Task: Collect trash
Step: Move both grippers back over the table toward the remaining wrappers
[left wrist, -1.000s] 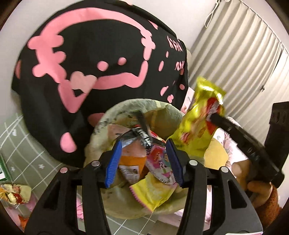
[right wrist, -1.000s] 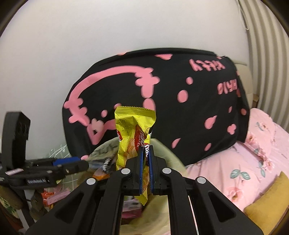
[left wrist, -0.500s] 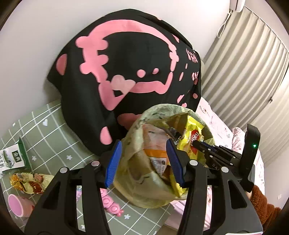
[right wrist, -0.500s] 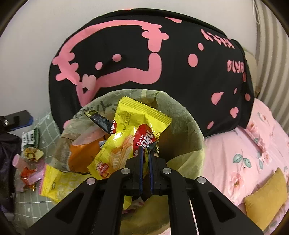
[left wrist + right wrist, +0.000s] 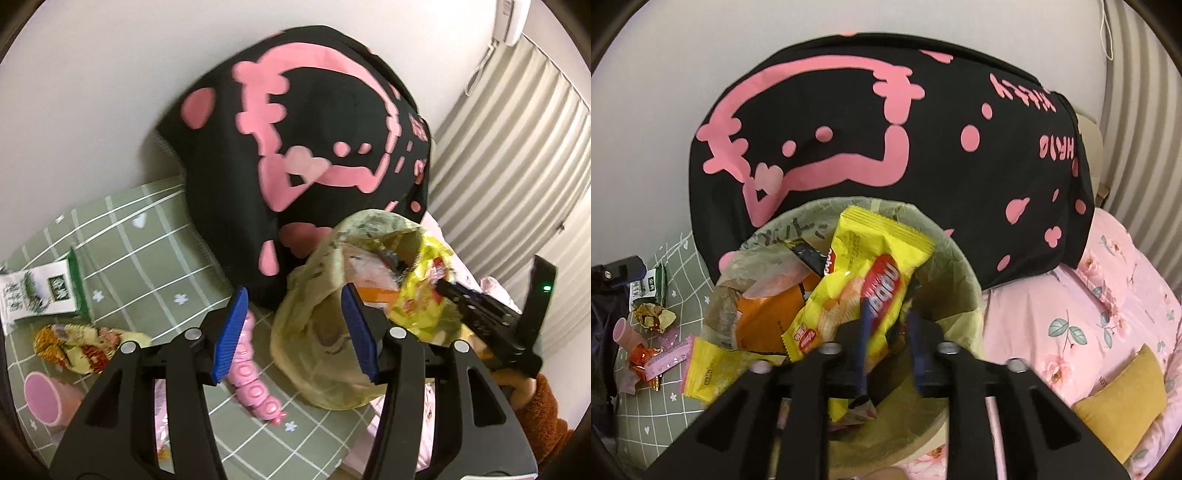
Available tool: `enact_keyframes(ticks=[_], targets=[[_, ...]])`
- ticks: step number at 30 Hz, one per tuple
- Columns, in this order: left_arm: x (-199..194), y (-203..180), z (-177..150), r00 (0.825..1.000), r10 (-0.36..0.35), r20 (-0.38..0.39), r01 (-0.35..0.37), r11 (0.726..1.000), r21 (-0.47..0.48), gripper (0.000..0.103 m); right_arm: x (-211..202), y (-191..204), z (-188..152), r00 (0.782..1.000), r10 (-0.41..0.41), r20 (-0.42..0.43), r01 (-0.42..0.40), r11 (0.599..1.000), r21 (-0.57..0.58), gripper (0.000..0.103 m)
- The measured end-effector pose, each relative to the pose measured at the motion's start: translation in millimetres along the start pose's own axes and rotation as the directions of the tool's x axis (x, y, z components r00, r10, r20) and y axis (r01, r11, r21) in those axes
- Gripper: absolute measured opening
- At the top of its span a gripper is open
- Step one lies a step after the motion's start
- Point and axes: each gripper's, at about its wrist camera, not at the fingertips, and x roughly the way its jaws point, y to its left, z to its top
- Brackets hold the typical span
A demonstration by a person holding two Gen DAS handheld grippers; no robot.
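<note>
Now right gripper (image 5: 888, 345) opening; wafer wrapper (image 5: 864, 291) seemingly freed.

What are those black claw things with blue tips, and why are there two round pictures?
A person holds a grabber tool in each hand, and each tool carries a small camera looking along its two fingers. That gives two round pictures.

The left view shows the left gripper, open and empty, above a green checked cloth. On the cloth lie a green and white carton, a crumpled gold wrapper, a pink plastic cup and a pink wrapper.

The right view shows the right gripper over a bin lined with a yellowish bag. Its jaws are opening, letting go of a yellow wafer packet into the bin, which already holds other wrappers.
</note>
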Motion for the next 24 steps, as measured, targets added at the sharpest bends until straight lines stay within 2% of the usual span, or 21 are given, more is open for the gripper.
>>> enact_keyframes(ticks=[1, 2, 5, 9, 14, 19, 24], targets=[[-2.0, 6.6, -1.7, 1.000, 0.010, 0.004, -0.010, 1.000, -0.012, 0.050, -5.6, 0.6, 1.8, 1.000, 0.003, 0.016, -0.003, 1.000, -0.005, 0.044], [-3.3, 10.7, -2.7, 1.000, 0.015, 0.007, -0.015, 1.000, -0.019, 0.050, -9.6, 1.4, 2.9, 1.000, 0.001, 0.031, -0.001, 1.000, -0.011, 0.048], [-8.6, 28.1, -5.5, 0.999, 0.042, 0.017, -0.041, 0.998, -0.053, 0.050, -21.4, 5.7, 8.3, 0.998, -0.018, 0.064, 0.020, 0.999, -0.031, 0.048], [-19.0, 49.8, -7.2, 0.994, 0.099, 0.038, -0.096, 0.992, -0.080, 0.050, -35.3, 17.2, 16.6, 0.995, 0.006, 0.097, -0.003, 0.999, -0.035, 0.048], [-34.7, 71.9, -9.7, 0.975, 0.213, 0.063, -0.208, 0.974, -0.086, 0.051, -42.0, 48.9, 24.5, 0.991, 0.068, 0.116, -0.060, 0.996, -0.067, 0.048], [-56.1, 93.1, -16.4, 0.961, 0.267, 0.076, -0.258, 0.960, -0.109, 0.051, -37.7, 92.7, 27.2, 0.983, 0.143, 0.111, -0.131, 0.985, -0.114, 0.048], [-82.6, 119.5, -31.3, 0.933, 0.349, 0.090, -0.338, 0.934, -0.116, 0.051, -26.3, 139.9, 21.3, 0.971, 0.227, 0.069, -0.212, 0.961, -0.178, 0.048]])
